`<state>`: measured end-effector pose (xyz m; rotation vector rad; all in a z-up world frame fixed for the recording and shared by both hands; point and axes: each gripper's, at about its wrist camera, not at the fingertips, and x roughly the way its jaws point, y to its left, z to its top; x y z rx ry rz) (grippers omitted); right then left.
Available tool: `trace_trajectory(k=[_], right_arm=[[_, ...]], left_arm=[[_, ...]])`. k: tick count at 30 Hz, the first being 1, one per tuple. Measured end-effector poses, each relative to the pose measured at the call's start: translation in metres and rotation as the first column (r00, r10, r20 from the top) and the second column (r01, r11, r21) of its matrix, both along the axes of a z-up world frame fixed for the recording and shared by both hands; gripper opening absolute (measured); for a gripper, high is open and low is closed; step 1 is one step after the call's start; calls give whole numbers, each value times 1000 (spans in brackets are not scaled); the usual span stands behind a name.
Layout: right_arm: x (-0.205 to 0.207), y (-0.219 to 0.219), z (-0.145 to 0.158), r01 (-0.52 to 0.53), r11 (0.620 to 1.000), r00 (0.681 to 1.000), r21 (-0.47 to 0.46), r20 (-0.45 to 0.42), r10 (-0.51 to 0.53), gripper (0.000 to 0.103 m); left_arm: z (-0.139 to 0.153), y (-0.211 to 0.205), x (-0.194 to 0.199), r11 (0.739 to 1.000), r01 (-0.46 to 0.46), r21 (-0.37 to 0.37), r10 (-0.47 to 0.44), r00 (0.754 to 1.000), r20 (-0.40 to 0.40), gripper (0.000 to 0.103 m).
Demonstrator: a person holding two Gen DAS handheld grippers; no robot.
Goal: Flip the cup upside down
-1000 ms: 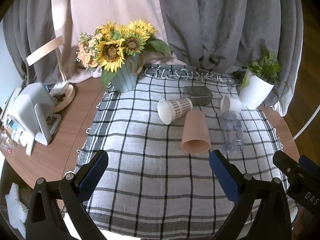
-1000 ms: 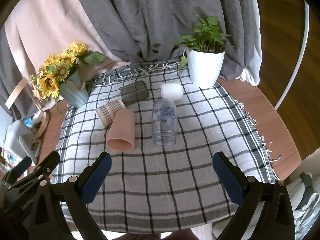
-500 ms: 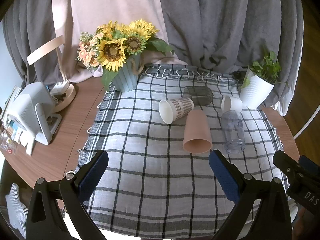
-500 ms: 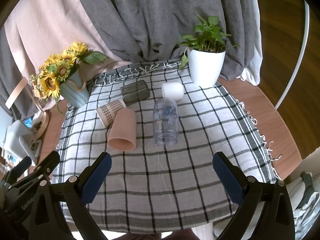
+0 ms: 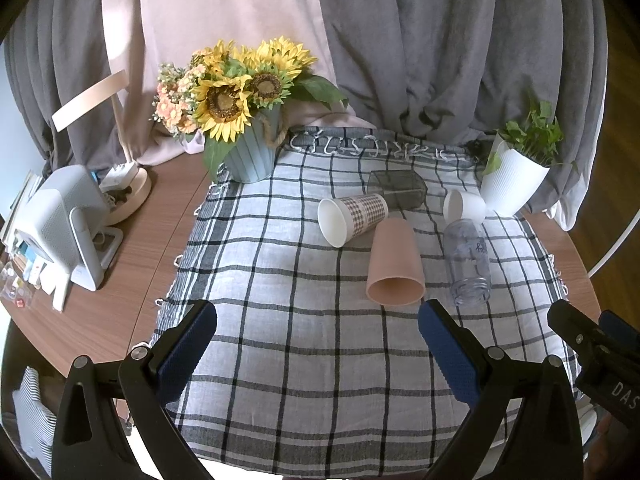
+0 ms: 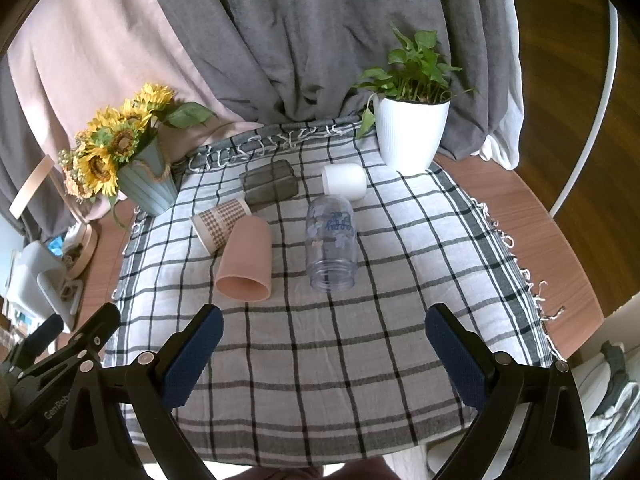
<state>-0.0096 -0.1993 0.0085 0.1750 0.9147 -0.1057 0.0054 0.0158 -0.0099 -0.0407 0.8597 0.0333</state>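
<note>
Both my claws are spread wide and hold nothing: left claw (image 5: 318,354), right claw (image 6: 323,356), low over the near edge of the checked cloth (image 6: 320,380) on the counter (image 5: 120,280).

Ahead of the left claw, slightly to its right, lies the pink cup (image 5: 394,268) on its side, mouth toward me, long axis running away from the claw. From the right claw the same pink cup (image 6: 246,260) sits ahead and to the left. My judgement: the left claw is a bit nearer and lined up better.

Just past it, touching or almost, the checked paper cup (image 5: 354,218) lies sideways, mouth to the left. Right of the pink cup, close beside it, the clear bottle (image 6: 331,240) lies mouth toward me. Further on, a small white cup (image 6: 345,182) and a dark box (image 6: 270,186), both tipped over. All look empty.

Far left, the sunflower vase (image 5: 252,156) holds flowers; far right, the white pot (image 6: 410,132) holds a green plant.
</note>
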Motion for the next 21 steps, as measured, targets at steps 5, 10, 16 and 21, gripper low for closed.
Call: trace_trajectory(k=[5,10,16,21], right_arm=[[1,0,0,-1,1000,1000,0,0,1,102],[1,0,0,-2,1000,1000,0,0,2,102],[2,0,-1,-2,1000,1000,0,-2,2,102],[3,1,-2,-2,1000,1000,0,-3,2,102]], left_arm=[[0,0,0,1000,0,0,0,1000,0,103],[0,0,0,1000,-1,0,1,1000,-2,103],[0,-1,0,1000,1,-1,-1,1000,-2,103],[-2,0,1,1000,0,-2,0,1000,-7,103]])
